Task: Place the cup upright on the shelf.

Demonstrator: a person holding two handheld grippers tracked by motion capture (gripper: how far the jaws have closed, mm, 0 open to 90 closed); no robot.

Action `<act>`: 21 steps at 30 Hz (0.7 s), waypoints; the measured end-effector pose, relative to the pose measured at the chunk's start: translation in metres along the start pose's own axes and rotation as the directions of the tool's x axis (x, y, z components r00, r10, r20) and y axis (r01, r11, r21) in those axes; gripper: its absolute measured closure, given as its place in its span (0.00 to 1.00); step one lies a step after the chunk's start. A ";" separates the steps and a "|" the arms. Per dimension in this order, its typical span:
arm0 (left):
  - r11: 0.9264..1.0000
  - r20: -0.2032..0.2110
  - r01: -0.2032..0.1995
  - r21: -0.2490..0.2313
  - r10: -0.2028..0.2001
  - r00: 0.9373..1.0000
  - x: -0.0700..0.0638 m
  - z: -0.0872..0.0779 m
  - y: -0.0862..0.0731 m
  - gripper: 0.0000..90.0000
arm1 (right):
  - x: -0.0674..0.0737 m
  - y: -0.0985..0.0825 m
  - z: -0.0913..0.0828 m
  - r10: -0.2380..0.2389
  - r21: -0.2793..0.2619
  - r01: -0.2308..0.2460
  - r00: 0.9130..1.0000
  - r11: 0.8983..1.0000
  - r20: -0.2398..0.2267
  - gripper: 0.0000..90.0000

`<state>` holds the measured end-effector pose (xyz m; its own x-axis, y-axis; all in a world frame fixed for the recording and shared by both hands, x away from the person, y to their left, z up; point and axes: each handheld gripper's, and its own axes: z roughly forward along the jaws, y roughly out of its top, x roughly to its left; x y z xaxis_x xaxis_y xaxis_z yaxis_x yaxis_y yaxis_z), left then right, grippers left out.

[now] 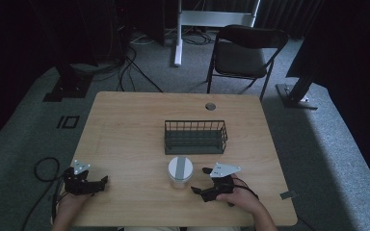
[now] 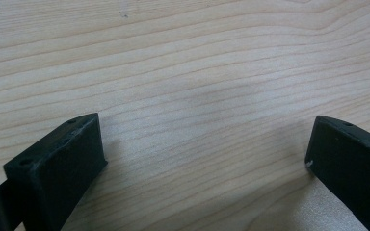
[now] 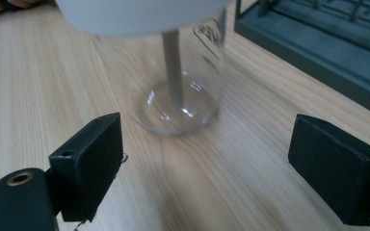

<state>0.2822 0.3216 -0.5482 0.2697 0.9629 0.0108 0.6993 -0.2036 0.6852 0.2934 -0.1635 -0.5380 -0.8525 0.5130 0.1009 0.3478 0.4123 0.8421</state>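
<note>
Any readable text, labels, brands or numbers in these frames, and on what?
Nothing can be read.
Jar: raised marks embossed in the glass near its top, by the white lid, too blurred to read.
Basket: no label to be seen.
Table: bare wood grain, no print.
Right hand-held gripper and left hand-held gripper: plain black jaws, no markings.

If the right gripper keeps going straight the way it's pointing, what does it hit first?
Most likely the clear jar with the white lid: it stands just ahead between the right gripper's open fingers, with bare table before it. The exact gap is hard to judge.
</note>
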 end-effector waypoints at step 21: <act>1.000 0.000 0.000 0.000 0.000 1.000 0.000 0.000 0.000 0.00 | 0.020 0.018 0.026 -0.001 -0.107 -0.003 0.999 0.994 -0.040 0.13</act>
<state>0.2822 0.3216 -0.5482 0.2696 0.9629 0.0108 0.6992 -0.2034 0.6853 0.2929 -0.1258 -0.5347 -0.8678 0.4819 0.1210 0.3065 0.3274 0.8938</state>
